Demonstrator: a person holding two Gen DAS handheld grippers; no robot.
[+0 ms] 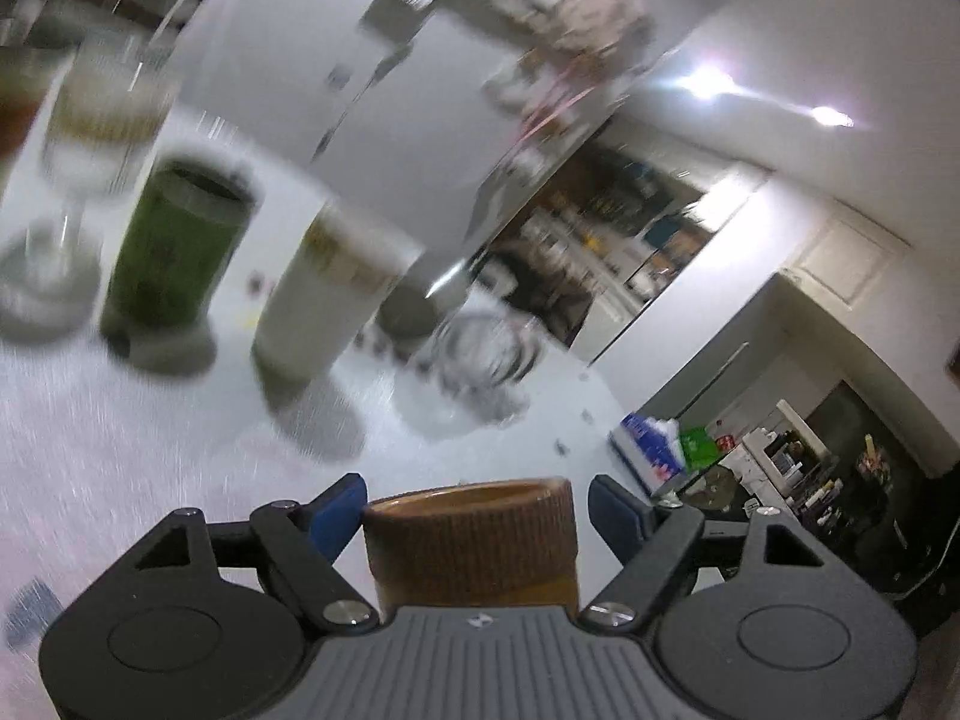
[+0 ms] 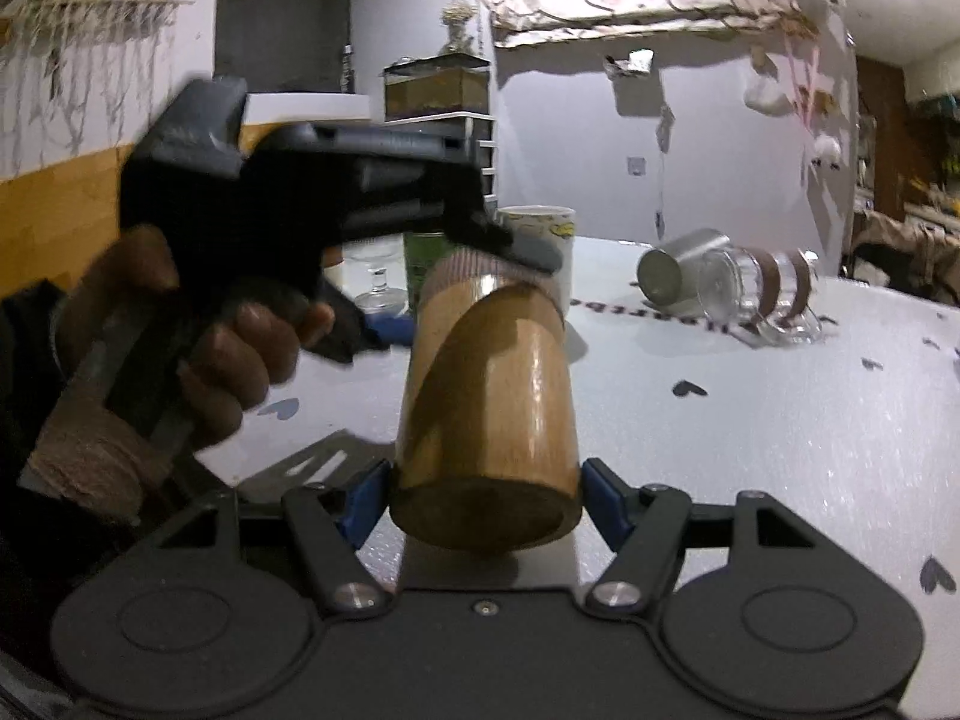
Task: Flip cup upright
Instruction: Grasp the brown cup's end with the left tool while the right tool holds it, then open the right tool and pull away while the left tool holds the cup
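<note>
A brown wooden cup (image 2: 486, 414) is held tilted above the white table (image 2: 750, 420), its flat base toward the right wrist camera. My right gripper (image 2: 486, 492) is shut on the cup near its base. My left gripper (image 1: 477, 510) closes around the cup's ribbed rim end (image 1: 474, 534); its blue pads sit at both sides, and contact is not clear. In the right wrist view the left gripper (image 2: 468, 276), held by a hand, reaches the cup's far end from the left.
On the table stand a green cup (image 1: 174, 258), a white cup (image 1: 336, 300) and a stemmed glass (image 1: 78, 180). A metal cup (image 2: 678, 270) and a clear glass mug (image 2: 762, 294) lie on their sides at the right.
</note>
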